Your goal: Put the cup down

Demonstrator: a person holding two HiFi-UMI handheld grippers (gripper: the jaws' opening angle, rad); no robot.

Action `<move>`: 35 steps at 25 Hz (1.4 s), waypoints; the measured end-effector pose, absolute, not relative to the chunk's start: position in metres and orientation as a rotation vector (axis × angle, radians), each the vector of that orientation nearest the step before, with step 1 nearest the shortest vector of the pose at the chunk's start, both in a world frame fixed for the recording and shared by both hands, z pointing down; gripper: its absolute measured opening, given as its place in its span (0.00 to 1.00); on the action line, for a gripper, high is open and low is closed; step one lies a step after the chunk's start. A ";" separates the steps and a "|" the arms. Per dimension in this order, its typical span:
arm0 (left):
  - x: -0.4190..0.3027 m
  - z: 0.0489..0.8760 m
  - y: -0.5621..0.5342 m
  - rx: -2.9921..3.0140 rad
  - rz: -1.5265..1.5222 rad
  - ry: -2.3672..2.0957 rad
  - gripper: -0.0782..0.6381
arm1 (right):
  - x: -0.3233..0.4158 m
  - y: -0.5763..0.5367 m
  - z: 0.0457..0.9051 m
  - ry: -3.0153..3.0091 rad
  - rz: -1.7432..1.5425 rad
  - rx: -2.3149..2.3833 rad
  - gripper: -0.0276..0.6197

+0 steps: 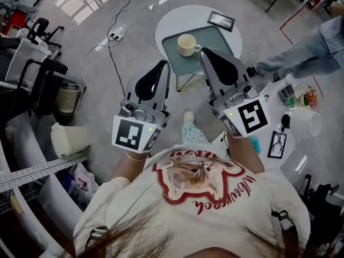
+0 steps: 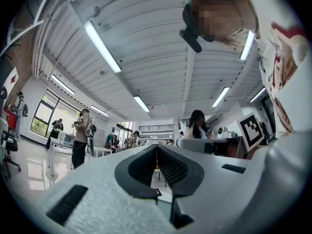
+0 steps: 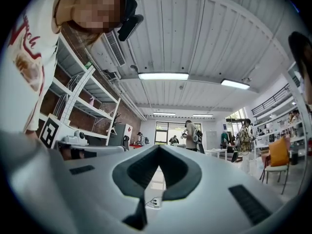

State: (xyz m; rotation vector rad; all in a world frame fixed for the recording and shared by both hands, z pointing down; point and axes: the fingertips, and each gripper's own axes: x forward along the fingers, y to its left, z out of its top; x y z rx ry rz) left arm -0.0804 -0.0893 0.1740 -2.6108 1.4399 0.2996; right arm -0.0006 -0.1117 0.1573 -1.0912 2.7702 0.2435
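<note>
The cup [image 1: 186, 45] is cream-white w/ a handle on its right side. It stands upright on a gray-green tray [image 1: 215, 35], near the tray's left edge. The tray lies on a round white table [image 1: 171, 21]. A small dark picture frame [image 1: 221, 20] lies on the same table, behind the tray. Neither gripper touches the cup.

The left gripper [image 1: 163, 64] [image 2: 157, 146] is held up just left of the table & nearer the person. Its two tips are pressed together w/ nothing btw. them. The right gripper [image 1: 206, 53] [image 3: 158, 147] shows in the head view over the tray's near right corner, beside the cup but apart from it. Its tips are pressed together too, & it holds nothing.

A power strip [image 1: 114, 35] w/ a cable lies on the floor, left of the table.
</note>
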 end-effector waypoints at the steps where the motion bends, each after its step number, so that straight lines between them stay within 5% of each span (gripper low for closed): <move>1: -0.082 0.173 -0.079 -2.609 0.302 1.438 0.13 | -0.001 -0.102 0.155 2.766 0.247 -1.094 0.09; 35: -0.039 0.158 0.122 -2.536 0.321 1.482 0.13 | 0.043 0.101 0.146 2.793 0.282 -1.025 0.09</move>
